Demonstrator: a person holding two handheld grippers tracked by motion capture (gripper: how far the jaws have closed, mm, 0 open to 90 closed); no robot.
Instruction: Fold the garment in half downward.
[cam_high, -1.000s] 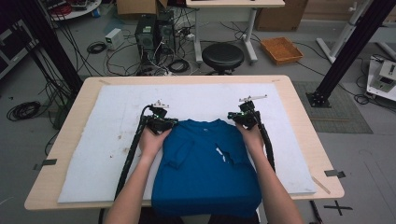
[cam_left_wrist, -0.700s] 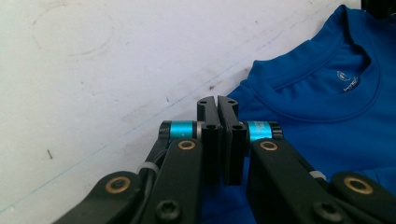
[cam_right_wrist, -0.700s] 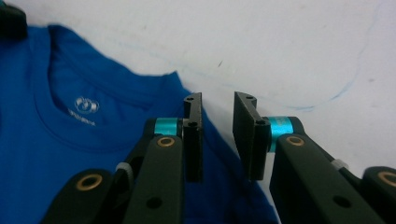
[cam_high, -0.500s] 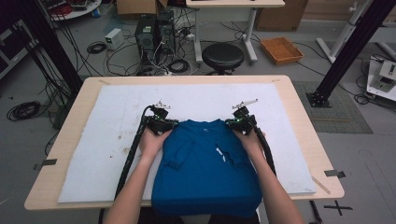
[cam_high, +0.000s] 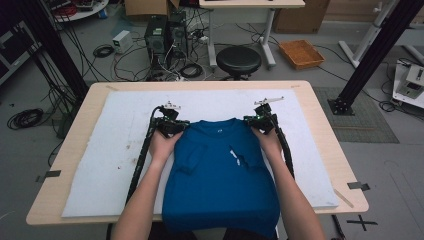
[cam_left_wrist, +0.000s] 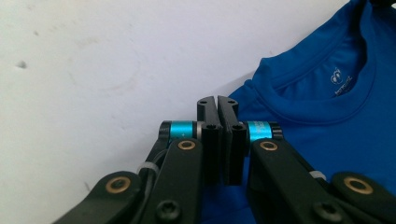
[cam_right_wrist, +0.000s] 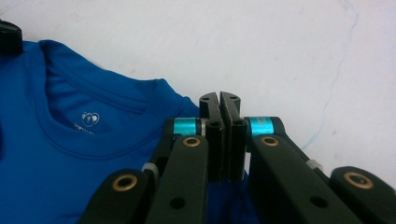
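Left tongs (cam_high: 172, 125) clenched on T-shirt (cam_high: 220, 185) shoulder at 10 o'clock; right tongs (cam_high: 260, 121) likewise at 2 o'clock (collar between). Long axis 12–6 on worktop (cam_high: 320, 100).

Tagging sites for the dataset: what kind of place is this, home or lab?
Most likely a robotics or data-collection lab, not a home: a padded table with a blue T-shirt for handling, computer towers with loose cables on the floor, and black rig frames.

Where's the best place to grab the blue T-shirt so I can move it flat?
Probably the two shoulder seams of the blue cotton T-shirt, either side of its collar, coming from the outer sides. It lies flat, collar away from the person, and the shoulders give doubled fabric edges.
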